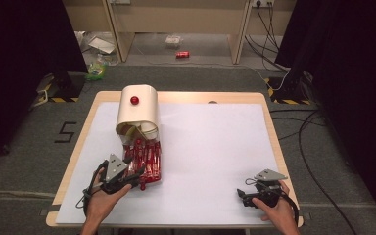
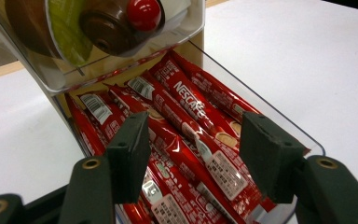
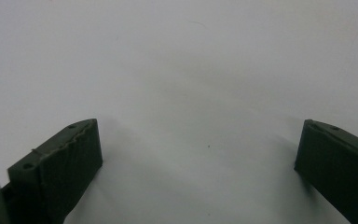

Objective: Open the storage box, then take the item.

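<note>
sachets (image 2: 186, 135): red glossy stick packs, white "NESCAFE" lettering, white barcode patches, small picture of a cup near one end; long and thin, lying side by side and overlapping, all pointing roughly along the tray
sachet count: several, exact number hard to tell, they overlap
tray (image 2: 279, 119): clear plastic drawer with a low see-through wall, pulled out from under the dispenser, sachets lie inside it; also seen from the high view (image 1: 157, 169)
dispenser (image 1: 138, 115): cream rounded box with a red knob (image 1: 134, 100) on its curved lid; lid looks rolled up, front open
dispenser inside: brown round pods with a green-yellow label seen through the clear front (image 2: 70, 32), one red knob (image 2: 143, 13) up close
location: left half of the table, dispenser toward the far edge, tray and sachets reaching toward the person's side
table (image 1: 215, 147): white sheet on a wooden top with light wood edge
left gripper (image 2: 193, 149): over the near end of the tray, jaws apart and straddling the sachets, pads not pressing on any of them; nothing gripped
left gripper, high view (image 1: 127, 171): held in the left hand, at the near end of the tray
right gripper (image 3: 198, 149): jaws spread wide, nothing between them, plain white sheet beneath
right gripper, high view (image 1: 254, 193): near right corner of the table, well apart from the tray
floor: grey carpet, cables, a red can (image 1: 182, 54) far behind the table
</note>
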`<state>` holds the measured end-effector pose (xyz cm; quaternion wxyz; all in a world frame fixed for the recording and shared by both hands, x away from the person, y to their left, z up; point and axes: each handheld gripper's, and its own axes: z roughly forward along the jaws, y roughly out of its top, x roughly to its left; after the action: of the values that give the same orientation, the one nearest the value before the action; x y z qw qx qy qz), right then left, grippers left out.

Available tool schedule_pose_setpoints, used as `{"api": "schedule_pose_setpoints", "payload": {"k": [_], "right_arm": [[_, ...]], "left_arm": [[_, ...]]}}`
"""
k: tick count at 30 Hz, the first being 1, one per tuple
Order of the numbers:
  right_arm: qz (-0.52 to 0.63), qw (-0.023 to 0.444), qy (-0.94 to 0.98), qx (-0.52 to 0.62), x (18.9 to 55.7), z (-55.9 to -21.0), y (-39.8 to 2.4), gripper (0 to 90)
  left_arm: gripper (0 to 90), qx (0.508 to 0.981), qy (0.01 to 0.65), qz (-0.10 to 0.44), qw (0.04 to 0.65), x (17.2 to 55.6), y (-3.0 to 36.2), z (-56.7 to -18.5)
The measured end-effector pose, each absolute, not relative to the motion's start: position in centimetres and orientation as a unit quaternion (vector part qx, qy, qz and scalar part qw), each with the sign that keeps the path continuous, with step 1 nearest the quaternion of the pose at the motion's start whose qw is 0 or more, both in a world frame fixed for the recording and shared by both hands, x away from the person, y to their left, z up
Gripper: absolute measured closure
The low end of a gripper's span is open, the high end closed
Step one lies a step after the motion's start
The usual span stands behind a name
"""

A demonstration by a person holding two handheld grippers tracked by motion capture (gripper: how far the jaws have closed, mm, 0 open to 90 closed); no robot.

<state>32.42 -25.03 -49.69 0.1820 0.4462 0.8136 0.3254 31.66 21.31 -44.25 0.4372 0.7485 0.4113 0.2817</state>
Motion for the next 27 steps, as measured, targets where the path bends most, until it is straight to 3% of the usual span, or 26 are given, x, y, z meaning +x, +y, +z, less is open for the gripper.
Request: {"api": "schedule_pose_setpoints", "payload": {"k": [27], "right_arm": [[0.325, 0.181, 0.814, 0.446, 32.4, -49.7, -25.0, 0.8]], "left_arm": [[56.5, 0.758, 0.426, 0.262, 0.419, 34.0, 20.1, -45.1]]}}
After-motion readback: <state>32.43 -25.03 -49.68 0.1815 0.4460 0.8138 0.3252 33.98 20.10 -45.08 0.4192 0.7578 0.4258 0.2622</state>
